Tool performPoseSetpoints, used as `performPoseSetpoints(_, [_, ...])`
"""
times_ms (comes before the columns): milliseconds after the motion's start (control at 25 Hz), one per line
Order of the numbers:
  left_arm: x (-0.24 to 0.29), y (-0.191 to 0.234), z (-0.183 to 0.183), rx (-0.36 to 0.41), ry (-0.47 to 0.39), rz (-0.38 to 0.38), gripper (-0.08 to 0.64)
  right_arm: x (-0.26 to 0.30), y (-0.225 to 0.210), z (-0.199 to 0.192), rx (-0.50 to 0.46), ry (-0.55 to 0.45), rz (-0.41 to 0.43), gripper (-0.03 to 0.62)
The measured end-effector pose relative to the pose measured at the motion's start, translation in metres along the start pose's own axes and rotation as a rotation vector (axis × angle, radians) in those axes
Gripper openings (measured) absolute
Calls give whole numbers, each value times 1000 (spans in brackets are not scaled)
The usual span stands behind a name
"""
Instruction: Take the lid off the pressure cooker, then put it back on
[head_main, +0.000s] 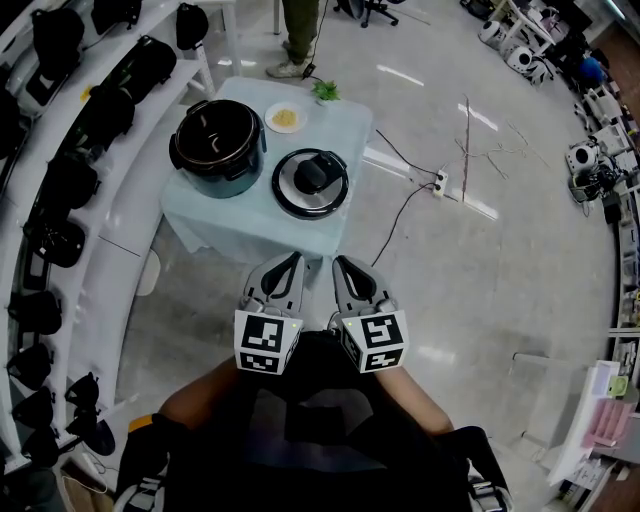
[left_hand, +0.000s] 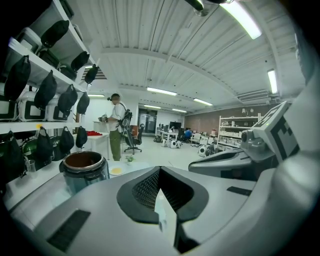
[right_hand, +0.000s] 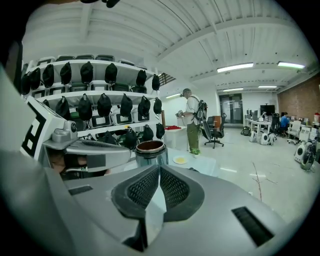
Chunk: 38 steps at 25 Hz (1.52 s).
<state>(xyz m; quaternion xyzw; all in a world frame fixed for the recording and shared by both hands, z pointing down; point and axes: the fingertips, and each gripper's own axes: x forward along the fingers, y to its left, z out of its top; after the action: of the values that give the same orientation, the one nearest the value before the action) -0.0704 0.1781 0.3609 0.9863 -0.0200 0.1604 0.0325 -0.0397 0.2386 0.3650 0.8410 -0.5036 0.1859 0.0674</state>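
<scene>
The open pressure cooker pot (head_main: 217, 147) stands on a small table with a pale blue cloth (head_main: 215, 225). Its black and silver lid (head_main: 311, 183) lies flat on the cloth just to the pot's right. My left gripper (head_main: 289, 260) and right gripper (head_main: 341, 263) hang side by side, close to my body and short of the table's near edge. Both are shut with nothing in them. In the left gripper view the shut left gripper (left_hand: 160, 172) points past the pot (left_hand: 84, 167). The right gripper (right_hand: 159, 169) points at the pot (right_hand: 151, 150).
A small plate of yellow food (head_main: 285, 117) and a little green plant (head_main: 325, 91) sit at the table's far side. White shelves with black bags (head_main: 60, 180) curve along the left. A person (head_main: 300, 40) stands beyond the table. A power strip and cable (head_main: 438, 182) lie on the floor.
</scene>
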Motion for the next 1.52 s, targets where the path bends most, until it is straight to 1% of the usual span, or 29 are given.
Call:
performPoseSetpoints(240, [1,6,-1,6,2,-5,5,7,1,-1,5,7,-9,28])
performPoseSetpoints(520, [-2,23,-3,-2,2,-5,5,20,11,-1,4,21,-14,28])
performPoseSetpoints(1080, [-23,76,-12,-25,-4,6,5,47,37,3,17,29,-88,28])
performPoseSetpoints(1400, [-21,96,-8,-38,-11,34,5,67,40,14,-3,27,-75,28])
performPoseSetpoints(1520, [-13,101,-5,-44,-15,42,5,75,34,15,-15,34,-68,28])
